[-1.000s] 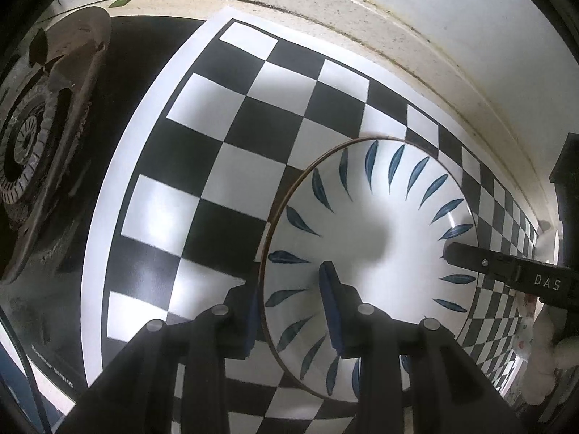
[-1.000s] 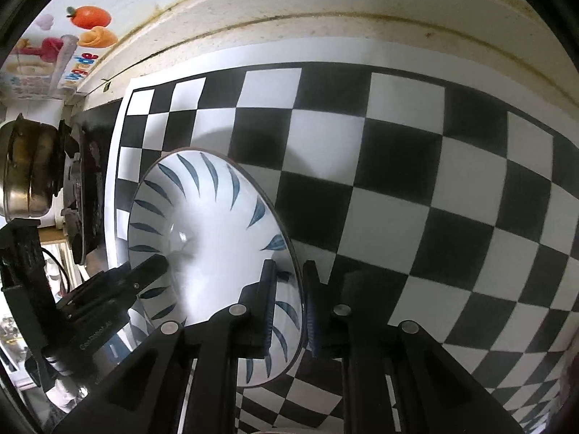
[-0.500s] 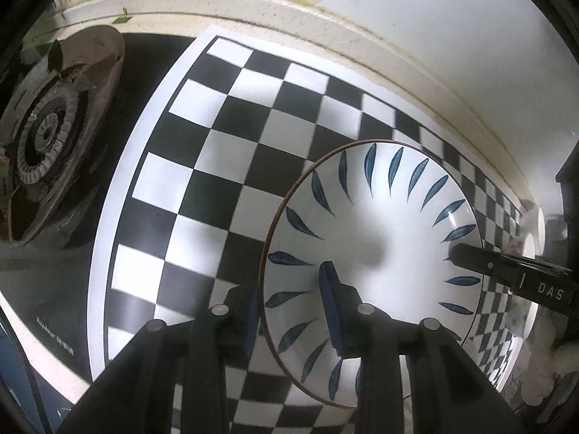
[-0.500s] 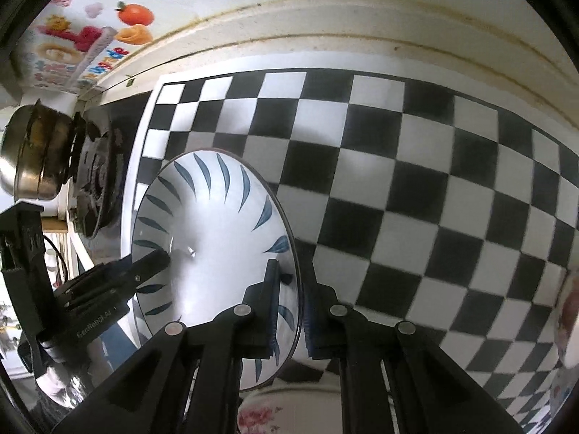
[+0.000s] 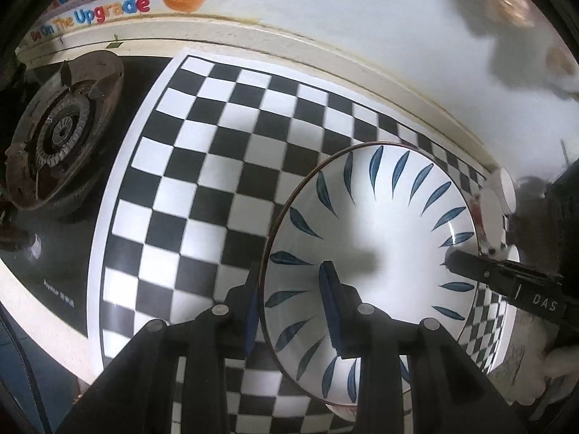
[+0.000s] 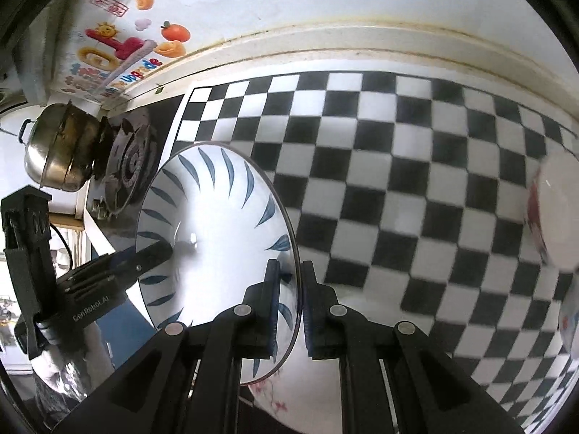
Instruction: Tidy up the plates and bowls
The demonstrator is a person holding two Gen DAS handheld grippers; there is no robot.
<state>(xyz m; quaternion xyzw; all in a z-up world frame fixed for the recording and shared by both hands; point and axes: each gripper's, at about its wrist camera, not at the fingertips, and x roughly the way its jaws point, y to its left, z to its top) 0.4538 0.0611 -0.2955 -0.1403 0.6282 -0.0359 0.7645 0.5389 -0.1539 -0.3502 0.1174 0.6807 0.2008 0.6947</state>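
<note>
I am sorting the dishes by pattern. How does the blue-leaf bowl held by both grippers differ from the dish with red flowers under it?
The blue-leaf bowl is lifted and tilted, with the left gripper and right gripper clamped on opposite sides of its rim; the red-flower dish lies below, ungripped. The bowl has blue leaf strokes; the dish has small red blossoms. The bowl shows fully; the dish is mostly hidden. Both are white.

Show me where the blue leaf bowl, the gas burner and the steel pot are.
blue leaf bowl (image 5: 380, 224), left wrist view, on its white inner wall.
gas burner (image 5: 61, 133), left wrist view, on its centre ring.
steel pot (image 6: 59, 152), right wrist view, on its side.
</note>
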